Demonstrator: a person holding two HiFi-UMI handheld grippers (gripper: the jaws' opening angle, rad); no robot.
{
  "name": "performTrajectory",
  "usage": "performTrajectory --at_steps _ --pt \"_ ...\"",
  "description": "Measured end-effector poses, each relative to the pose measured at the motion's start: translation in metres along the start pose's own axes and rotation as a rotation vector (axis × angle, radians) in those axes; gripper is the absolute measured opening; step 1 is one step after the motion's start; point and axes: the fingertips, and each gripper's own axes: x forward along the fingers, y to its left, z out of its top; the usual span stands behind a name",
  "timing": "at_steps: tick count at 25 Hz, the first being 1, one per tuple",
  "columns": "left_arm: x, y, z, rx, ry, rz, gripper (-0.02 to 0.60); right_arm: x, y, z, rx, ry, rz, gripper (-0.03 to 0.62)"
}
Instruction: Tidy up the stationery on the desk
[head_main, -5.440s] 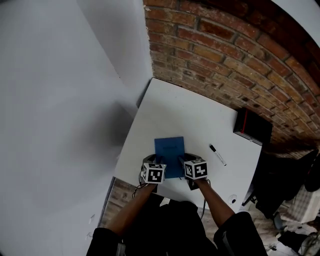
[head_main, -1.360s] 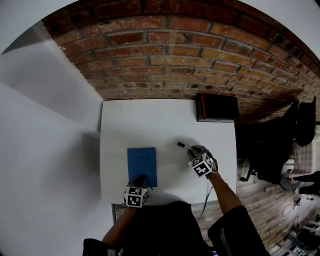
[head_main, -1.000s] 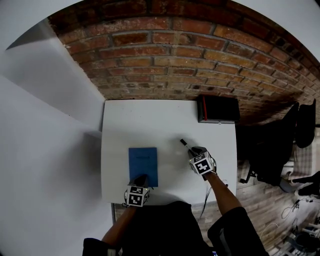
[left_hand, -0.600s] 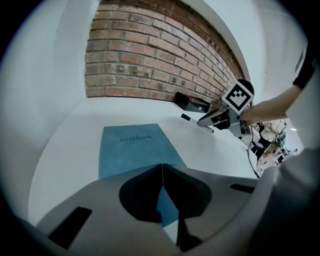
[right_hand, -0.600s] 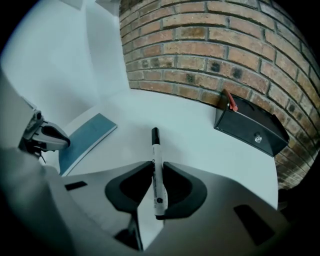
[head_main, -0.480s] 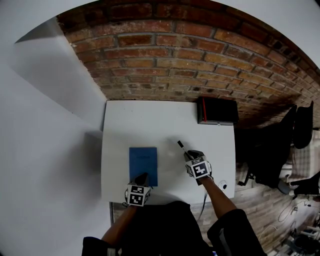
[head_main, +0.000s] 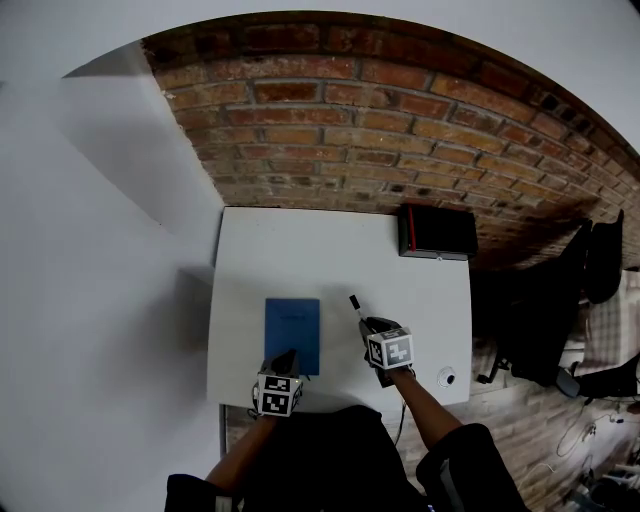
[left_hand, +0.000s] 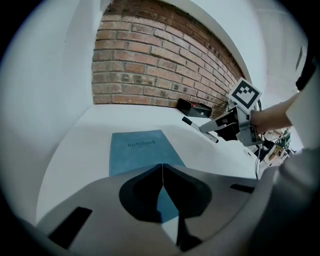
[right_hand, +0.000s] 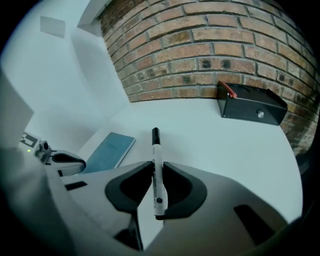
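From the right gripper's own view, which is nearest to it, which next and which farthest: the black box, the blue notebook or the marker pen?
1. Marker pen: clamped between the right gripper's jaws.
2. Blue notebook: flat on the desk, off to the left.
3. Black box: far back on the right, against the brick wall.

Counts: 1 white desk, 1 blue notebook, 1 white pen with black cap, 1 black box with red edge, 1 small round white item I can't identify, 2 grippers (left gripper, right gripper), 1 brick wall.
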Motion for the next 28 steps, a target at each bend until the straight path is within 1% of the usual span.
performTrajectory --at_steps 3,7,16,21,25,28 --pt "-0.008 0.000 0.007 -0.007 -0.018 0.006 0.015 0.003 0.012 -0.011 0.099 -0.012 0.041 0.083" --pt "-0.013 0.002 0.000 -0.011 -0.030 0.016 0.015 0.005 0.033 -0.021 0.227 -0.028 0.103 0.083" --pt "-0.029 0.006 -0.006 -0.024 -0.040 0.040 0.015 0.015 0.071 -0.034 0.355 -0.040 0.171 0.083" --pt "-0.033 0.013 -0.017 -0.047 -0.040 0.061 0.015 0.024 0.083 -0.046 0.497 -0.042 0.209 0.083" --pt "-0.038 0.018 -0.025 -0.061 -0.023 0.075 0.015 0.031 0.092 -0.054 0.584 -0.038 0.248 0.083" --pt "-0.037 0.021 -0.031 -0.065 -0.024 0.082 0.015 0.036 0.094 -0.055 0.661 -0.042 0.274 0.083"
